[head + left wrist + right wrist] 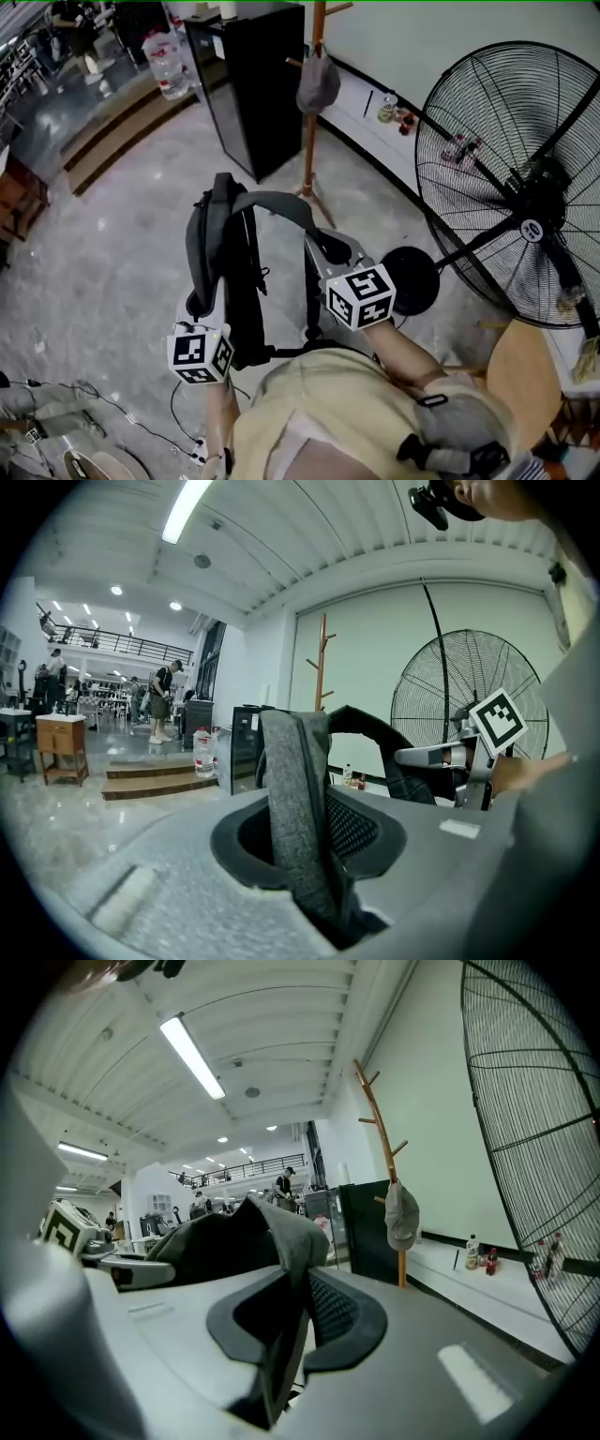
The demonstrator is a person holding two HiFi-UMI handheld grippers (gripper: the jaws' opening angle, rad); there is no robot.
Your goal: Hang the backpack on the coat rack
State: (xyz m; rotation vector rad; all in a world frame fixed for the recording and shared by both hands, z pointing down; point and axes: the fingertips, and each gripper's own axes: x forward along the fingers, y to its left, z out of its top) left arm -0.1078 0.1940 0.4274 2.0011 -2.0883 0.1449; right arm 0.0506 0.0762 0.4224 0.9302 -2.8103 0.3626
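The big fan (511, 178) stands at your right. The black cabinet (248, 84) stands by the wall, and the coat rack (310, 141) is just beside it. The backpack (239, 281) hangs in the air between your grippers, not yet on the rack. Your left gripper (309, 855) is clamped on one grey strap (295, 780), and your right gripper (281, 1335) on the other strap (291, 1232). A grey cap (319, 84) hangs on the rack.
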